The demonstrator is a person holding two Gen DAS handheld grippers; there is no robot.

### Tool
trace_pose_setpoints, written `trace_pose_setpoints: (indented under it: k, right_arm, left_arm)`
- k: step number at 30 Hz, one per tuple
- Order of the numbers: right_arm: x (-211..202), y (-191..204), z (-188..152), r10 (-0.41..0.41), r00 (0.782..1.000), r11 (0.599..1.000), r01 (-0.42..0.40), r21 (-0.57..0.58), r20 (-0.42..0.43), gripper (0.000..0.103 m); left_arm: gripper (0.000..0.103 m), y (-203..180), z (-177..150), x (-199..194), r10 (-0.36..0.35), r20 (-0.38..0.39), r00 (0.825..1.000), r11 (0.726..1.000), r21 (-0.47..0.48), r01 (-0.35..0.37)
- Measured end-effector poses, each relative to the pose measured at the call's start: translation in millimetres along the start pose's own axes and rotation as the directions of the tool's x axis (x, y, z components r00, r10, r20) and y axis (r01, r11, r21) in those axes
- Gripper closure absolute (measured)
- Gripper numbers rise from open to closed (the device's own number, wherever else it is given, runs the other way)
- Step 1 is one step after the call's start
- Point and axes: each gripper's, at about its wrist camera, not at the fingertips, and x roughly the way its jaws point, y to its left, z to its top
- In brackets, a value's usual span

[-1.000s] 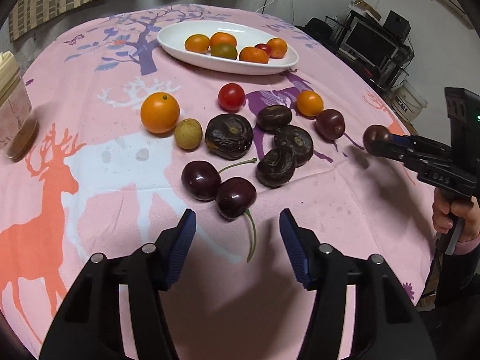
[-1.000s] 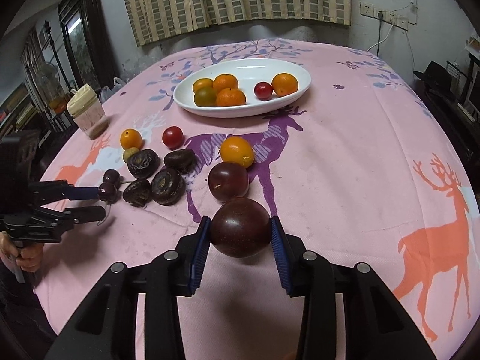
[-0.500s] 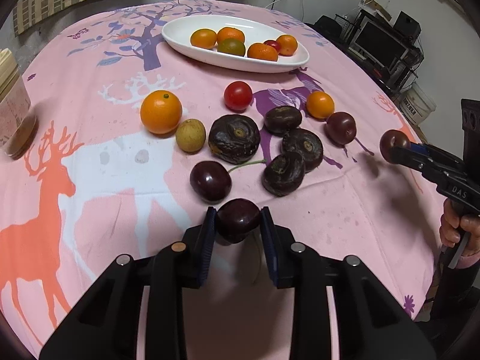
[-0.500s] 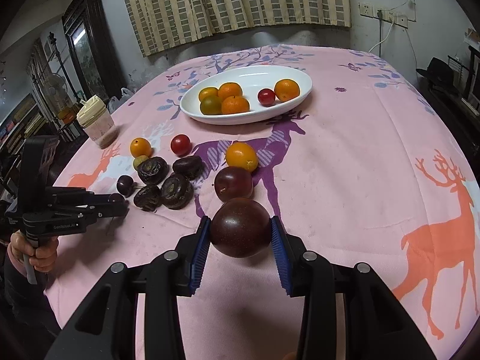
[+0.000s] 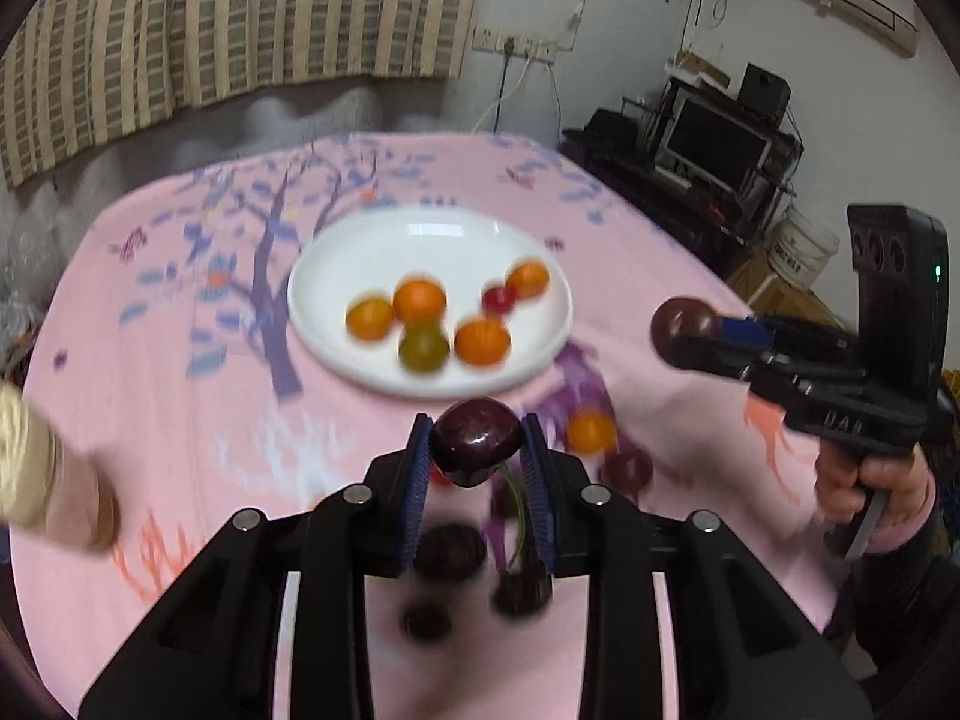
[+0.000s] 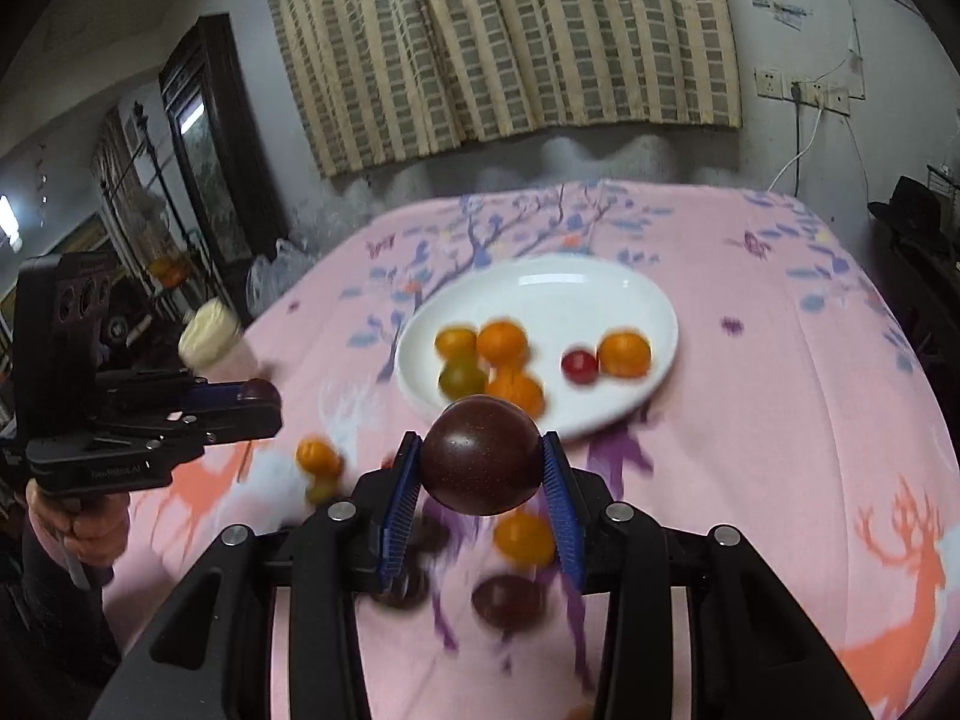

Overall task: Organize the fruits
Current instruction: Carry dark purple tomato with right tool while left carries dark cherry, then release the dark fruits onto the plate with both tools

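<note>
Dim indoor light, heavy motion blur, fisheye warp.
Sharp only on held fruit; smeared across plate (image 5: pixel 336 354) and tablecloth (image 6: pixel 780 396). Glare at plate's 12 o'clock. Dark vignette toward corners, straight lines bowed.

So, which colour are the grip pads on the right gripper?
Blue, ribbed pads, clearest in the right wrist view.

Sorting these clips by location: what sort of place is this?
Probably a lived-in room at home: a table under a pink tablecloth, a striped curtain behind it, and a monitor on a cluttered shelf.
</note>
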Motion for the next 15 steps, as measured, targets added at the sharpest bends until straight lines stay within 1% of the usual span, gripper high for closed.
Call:
trace_pose_setpoints:
  k: [1, 3, 5, 6, 8, 11, 13, 15]
  right_arm:
    - [13.0, -5.2, 12.8, -0.01, 1.0, 1.0, 0.01, 0.012, 0.006, 0.063]
    - [39.0, -16.1, 30.1, -0.025, 1.0, 0.999, 0.025, 0.043, -0.003, 0.062]
    - [65.9, -26.1, 40.9, -0.042, 0.999, 0.997, 0.043, 0.059, -0.028, 0.062]
    - [80.7, -31.1, 45.2, -0.048, 0.998, 0.997, 0.051, 0.061, -0.043, 0.062]
    - [104.3, -38.9, 49.8, -0.059, 0.996, 0.996, 0.063, 0.063, -0.067, 0.062]
    - [131.7, -47.2, 54.0, -0.063, 0.993, 0.996, 0.069, 0.064, -0.103, 0.062]
    - [140.7, -48.8, 55.8, -0.058, 0.992, 0.996, 0.065, 0.058, -0.111, 0.062]
    - [145.5, -48.7, 57.5, -0.061, 0.992, 0.997, 0.065, 0.041, -0.109, 0.062]
  left_arm:
    - [0.074, 2.5, 18.6, 12.2, 0.011, 0.01, 1.0, 1.0, -0.003, -0.011]
    - [0.074, 11.2, 43.5, 35.7, 0.039, 0.011, 0.999, 0.999, -0.026, -0.038]
    - [0.074, 21.6, 61.9, 61.7, 0.07, -0.005, 0.997, 0.996, -0.049, -0.071]
    - [0.074, 29.6, 71.9, 80.6, 0.083, -0.025, 0.996, 0.994, -0.064, -0.084]
    - [0.074, 42.3, 82.5, 109.5, 0.108, -0.063, 0.992, 0.991, -0.076, -0.112]
    - [0.074, 59.1, 89.1, 148.1, 0.145, -0.122, 0.982, 0.985, -0.077, -0.155]
    - [0.074, 67.6, 89.2, 160.4, 0.142, -0.148, 0.979, 0.984, -0.087, -0.156]
    - [0.074, 72.9, 89.7, 166.4, 0.138, -0.155, 0.978, 0.984, -0.094, -0.154]
